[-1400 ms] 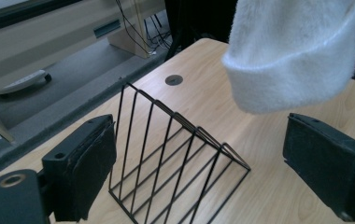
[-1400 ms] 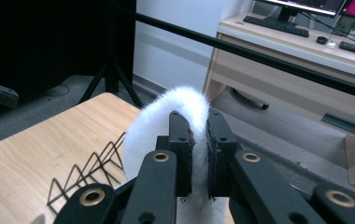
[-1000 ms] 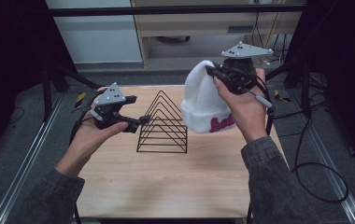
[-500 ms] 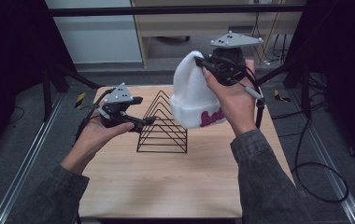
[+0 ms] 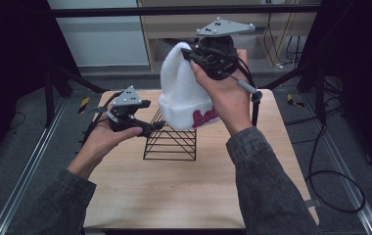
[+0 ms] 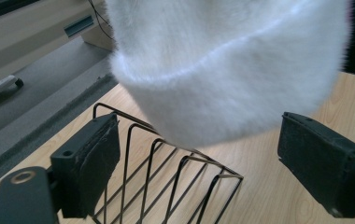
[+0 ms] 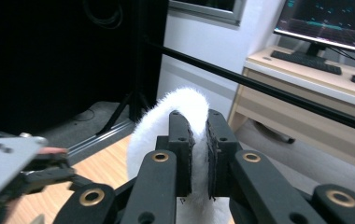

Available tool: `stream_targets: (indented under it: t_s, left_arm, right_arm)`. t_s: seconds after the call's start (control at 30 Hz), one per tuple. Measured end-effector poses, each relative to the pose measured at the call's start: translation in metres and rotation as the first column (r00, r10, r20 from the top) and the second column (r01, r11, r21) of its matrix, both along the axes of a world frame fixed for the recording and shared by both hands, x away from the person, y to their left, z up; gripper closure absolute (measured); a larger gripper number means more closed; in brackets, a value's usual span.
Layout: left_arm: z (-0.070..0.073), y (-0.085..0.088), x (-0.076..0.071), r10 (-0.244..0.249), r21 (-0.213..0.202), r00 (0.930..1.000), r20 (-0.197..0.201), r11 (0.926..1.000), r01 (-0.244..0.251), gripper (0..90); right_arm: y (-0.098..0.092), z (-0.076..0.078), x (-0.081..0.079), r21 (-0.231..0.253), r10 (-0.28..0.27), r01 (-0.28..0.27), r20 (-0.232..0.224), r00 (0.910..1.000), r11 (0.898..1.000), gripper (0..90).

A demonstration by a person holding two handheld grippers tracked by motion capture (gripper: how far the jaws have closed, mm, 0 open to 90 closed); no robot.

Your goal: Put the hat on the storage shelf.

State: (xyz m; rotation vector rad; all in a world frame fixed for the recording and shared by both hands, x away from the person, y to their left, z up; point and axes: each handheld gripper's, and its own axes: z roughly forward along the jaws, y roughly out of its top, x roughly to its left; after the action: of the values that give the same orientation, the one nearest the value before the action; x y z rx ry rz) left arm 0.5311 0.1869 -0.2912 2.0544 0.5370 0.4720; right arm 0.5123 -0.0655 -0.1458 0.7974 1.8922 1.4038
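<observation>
A white fuzzy beanie (image 5: 181,93) with pink lettering hangs in the air above a black wire rack (image 5: 172,139) on the wooden table (image 5: 184,191). My right gripper (image 5: 190,54) is shut on the beanie's crown; in the right gripper view its jaws pinch the white fur (image 7: 185,105). My left gripper (image 5: 154,126) is open at the rack's left end. In the left gripper view the rack (image 6: 166,177) lies between the spread jaws, its nearest wires close to the left one, and the beanie's (image 6: 227,70) brim hangs just above.
A wooden cabinet (image 5: 174,29) and a white panel (image 5: 101,34) stand beyond the table. Cables (image 5: 331,166) trail over the floor at the right. Metal rails (image 5: 22,176) run along both table sides. A desk with a monitor (image 7: 330,23) appears in the right gripper view.
My right gripper has carried the beanie up and leftward, from the right of the rack to above it. The left gripper has shifted slightly right toward the rack's end.
</observation>
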Motion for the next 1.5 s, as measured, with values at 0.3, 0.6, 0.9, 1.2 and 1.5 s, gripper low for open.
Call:
stream_targets:
  t_s: [0.3,0.6,0.9,1.2,1.5]
  left_arm:
    - [-0.008,0.007,0.013,-0.059,-0.095,0.995,-0.081,0.9942,0.051,25.8]
    - [-0.007,0.003,0.012,-0.061,-0.074,0.9961,-0.064,0.9957,0.056,83.4]
    - [0.004,0.015,0.005,0.096,-0.025,0.9951,0.021,0.9951,-0.096,84.2]
    - [0.006,0.03,0.004,0.143,0.003,0.9896,0.02,0.9898,-0.143,84.5]
    - [-0.003,0.039,0.012,0.18,0.015,0.9837,0.003,0.9836,-0.18,84.5]
  right_arm:
    - [0.02,0.005,-0.01,-0.014,0.059,-0.058,0.013,0.9982,0.998,82.9]
    - [0.011,-0.001,-0.006,-0.019,0.036,-0.036,0.008,0.9993,0.999,82.8]
    - [-0.006,-0.018,0.013,-0.042,-0.041,0.04,-0.016,0.999,0.998,82.6]
    - [-0.002,-0.035,0.036,-0.07,-0.076,0.071,-0.072,0.9945,0.995,82.6]
    - [0.009,-0.048,0.049,-0.101,-0.086,0.077,-0.094,0.9918,0.992,82.5]
